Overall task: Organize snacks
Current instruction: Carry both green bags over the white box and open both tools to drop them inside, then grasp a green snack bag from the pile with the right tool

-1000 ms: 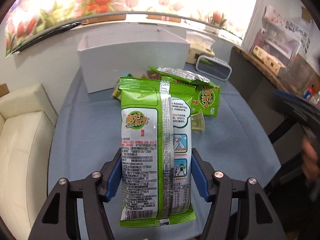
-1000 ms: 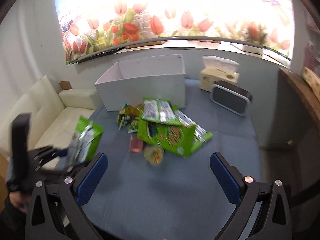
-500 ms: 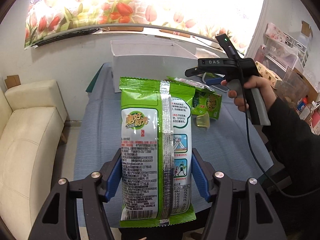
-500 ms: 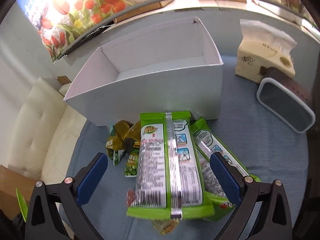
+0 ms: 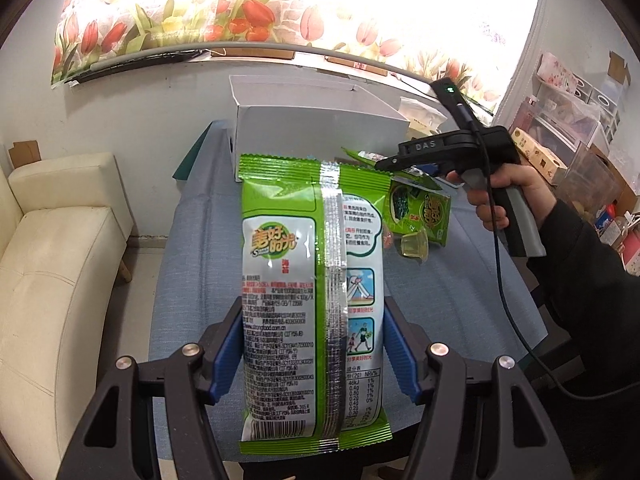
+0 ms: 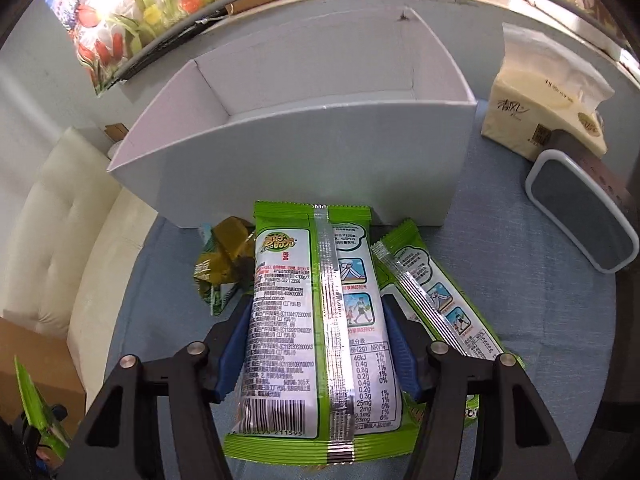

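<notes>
Left wrist view: the left gripper (image 5: 314, 350) has its blue pads (image 5: 228, 354) pressed against both long edges of a green seaweed snack packet (image 5: 312, 280), back side and silver seam facing the camera, held above the blue tablecloth (image 5: 192, 272). Beyond it stands the white cardboard box (image 5: 320, 132), open at the top. To the right, the person's right hand (image 5: 508, 196) grips the handle of the other tool above a jelly cup (image 5: 416, 246) and a further green packet (image 5: 420, 210). A cream sofa (image 5: 52, 264) lies left of the table.

Right wrist view: the right gripper (image 6: 316, 354) is clamped on a second seaweed snack packet (image 6: 320, 328), just in front of the box's near wall (image 6: 320, 168). A third packet (image 6: 440, 304) lies beside it on the right; small olive-green sachets (image 6: 224, 268) lie on the left. A tissue pack (image 6: 548, 92) and a grey-lidded container (image 6: 584, 216) sit at right.
</notes>
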Action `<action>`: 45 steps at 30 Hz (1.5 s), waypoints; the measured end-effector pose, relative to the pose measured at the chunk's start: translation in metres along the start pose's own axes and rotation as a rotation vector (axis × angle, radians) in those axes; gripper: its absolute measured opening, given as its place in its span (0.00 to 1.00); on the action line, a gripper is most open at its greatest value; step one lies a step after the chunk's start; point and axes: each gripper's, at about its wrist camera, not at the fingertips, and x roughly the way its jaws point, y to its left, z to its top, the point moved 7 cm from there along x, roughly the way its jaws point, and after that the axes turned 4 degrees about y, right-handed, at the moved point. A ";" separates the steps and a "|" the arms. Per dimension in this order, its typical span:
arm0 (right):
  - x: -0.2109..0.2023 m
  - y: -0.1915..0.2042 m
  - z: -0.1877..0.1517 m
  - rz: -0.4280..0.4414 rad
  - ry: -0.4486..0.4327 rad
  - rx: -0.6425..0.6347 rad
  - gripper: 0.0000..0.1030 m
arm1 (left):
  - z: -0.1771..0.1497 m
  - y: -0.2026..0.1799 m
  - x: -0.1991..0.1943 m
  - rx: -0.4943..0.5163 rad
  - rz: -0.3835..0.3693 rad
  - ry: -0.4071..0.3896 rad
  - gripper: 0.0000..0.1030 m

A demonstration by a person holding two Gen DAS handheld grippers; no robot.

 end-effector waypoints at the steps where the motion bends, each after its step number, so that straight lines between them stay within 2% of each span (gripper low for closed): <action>1: -0.008 0.003 -0.002 0.002 -0.021 -0.005 0.64 | 0.001 0.001 0.000 0.000 0.002 -0.002 0.67; 4: -0.028 0.007 -0.007 0.049 -0.069 -0.009 0.65 | 0.009 0.002 0.000 -0.003 -0.015 -0.009 0.67; 7: -0.050 0.012 -0.004 0.056 -0.135 -0.027 0.65 | 0.033 0.004 0.000 -0.014 -0.024 -0.021 0.67; 10: -0.072 0.014 0.008 0.067 -0.202 -0.017 0.65 | 0.074 0.006 0.002 -0.025 -0.030 -0.043 0.67; 15: -0.101 0.012 0.058 0.048 -0.328 0.031 0.65 | 0.167 0.014 0.021 -0.055 -0.054 -0.085 0.67; 18: -0.098 0.009 0.092 -0.007 -0.366 0.058 0.65 | 0.222 0.020 0.050 -0.073 -0.080 -0.078 0.67; 21: -0.076 0.012 0.123 -0.032 -0.346 0.036 0.65 | 0.265 0.027 0.085 -0.075 -0.047 -0.040 0.67; 25: -0.049 0.009 0.145 -0.102 -0.339 0.024 0.65 | 0.300 0.040 0.129 -0.107 -0.019 0.034 0.68; 30: -0.039 0.000 0.161 -0.095 -0.327 0.039 0.68 | 0.312 0.047 0.156 -0.097 0.015 0.060 0.70; 32: -0.034 -0.004 0.164 -0.080 -0.313 0.042 0.74 | 0.313 0.050 0.164 -0.084 0.030 0.067 0.86; 33: -0.032 -0.005 0.164 -0.071 -0.304 0.043 0.86 | 0.312 0.051 0.166 -0.081 0.038 0.069 1.00; 35: -0.029 -0.010 0.165 -0.084 -0.304 0.046 0.97 | 0.311 0.057 0.169 -0.088 0.054 0.064 1.00; 36: -0.030 -0.013 0.164 -0.107 -0.316 0.034 1.00 | 0.309 0.060 0.170 -0.094 0.059 0.068 1.00; 38: -0.034 -0.017 0.163 -0.128 -0.331 0.016 1.00 | 0.304 0.065 0.172 -0.104 0.048 0.074 1.00; 40: -0.036 -0.022 0.158 -0.119 -0.309 0.021 1.00 | 0.300 0.069 0.174 -0.105 0.055 0.083 1.00; 42: -0.043 -0.024 0.157 -0.113 -0.317 0.024 1.00 | 0.299 0.072 0.170 -0.103 0.072 0.065 1.00; 45: -0.058 -0.022 0.154 -0.103 -0.344 0.018 1.00 | 0.298 0.068 0.157 -0.096 0.055 0.035 1.00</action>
